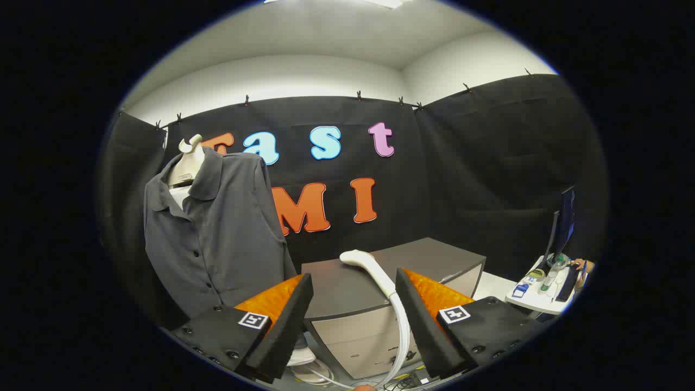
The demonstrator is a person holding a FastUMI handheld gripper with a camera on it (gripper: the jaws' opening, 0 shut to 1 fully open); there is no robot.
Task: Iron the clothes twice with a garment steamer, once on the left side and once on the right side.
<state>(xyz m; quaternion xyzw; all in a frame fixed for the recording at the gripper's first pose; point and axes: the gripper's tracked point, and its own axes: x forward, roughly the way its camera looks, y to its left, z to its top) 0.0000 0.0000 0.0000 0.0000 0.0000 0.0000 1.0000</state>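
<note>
My gripper [353, 304] stands wide open, holding nothing. The steamer head [374, 270] lies low in the centre of the frame, on the grey cabinet [434, 255], hose trailing down. It looks rigid, light, smooth; I'd clamp its handle. The shirt [217, 228] hangs at left.

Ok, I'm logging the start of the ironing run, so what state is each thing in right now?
gripper: open, fingers apart, holding nothing
steamer head: lying on the grey box, ahead of the fingers, not picked up
steamer hose: hanging down the box front
shirt: hung on the mannequin, partly unbuttoned
</note>
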